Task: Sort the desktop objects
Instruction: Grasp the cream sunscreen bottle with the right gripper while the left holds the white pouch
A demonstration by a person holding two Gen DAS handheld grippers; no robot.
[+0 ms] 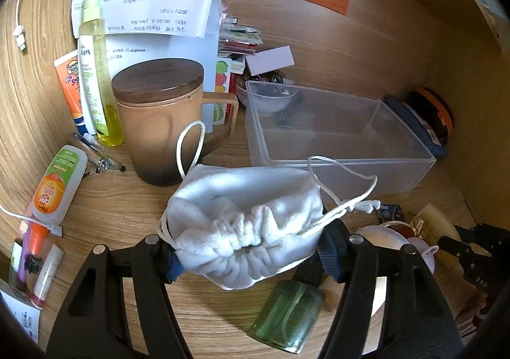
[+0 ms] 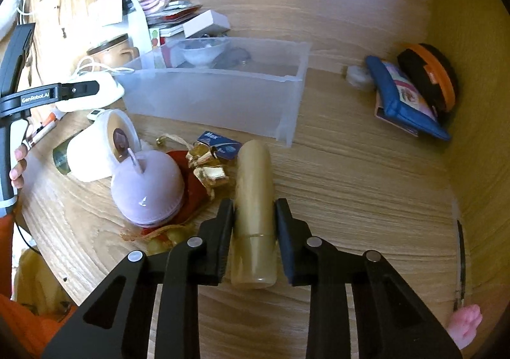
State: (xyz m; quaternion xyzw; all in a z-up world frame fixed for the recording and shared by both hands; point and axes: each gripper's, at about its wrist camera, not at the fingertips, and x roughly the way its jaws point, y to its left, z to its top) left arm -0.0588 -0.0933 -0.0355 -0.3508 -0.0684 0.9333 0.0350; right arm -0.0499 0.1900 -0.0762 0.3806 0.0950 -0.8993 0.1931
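Observation:
My left gripper [image 1: 247, 252] is shut on a white drawstring pouch [image 1: 245, 215] and holds it above the desk, just in front of the clear plastic box [image 1: 338, 135]. The pouch's cords hang loose. My right gripper [image 2: 255, 225] is shut on a cream-gold cylindrical tube [image 2: 254, 199] that lies lengthwise between the fingers, low over the desk. The clear box [image 2: 223, 94] lies beyond it and holds nothing; a small glass bowl [image 2: 204, 51] shows through its far wall. The left gripper and its pouch [image 2: 95, 91] show at the left of the right wrist view.
A brown lidded mug [image 1: 162, 116], yellow spray bottle [image 1: 95, 72], sunscreen tube, pens and an orange-green bottle [image 1: 55, 186] crowd the left. A green glass bottle [image 1: 287, 314] lies under the pouch. A lilac round case [image 2: 146, 186], white tape roll [image 2: 102, 145], gold wrappers and a blue wallet [image 2: 404, 97] lie around.

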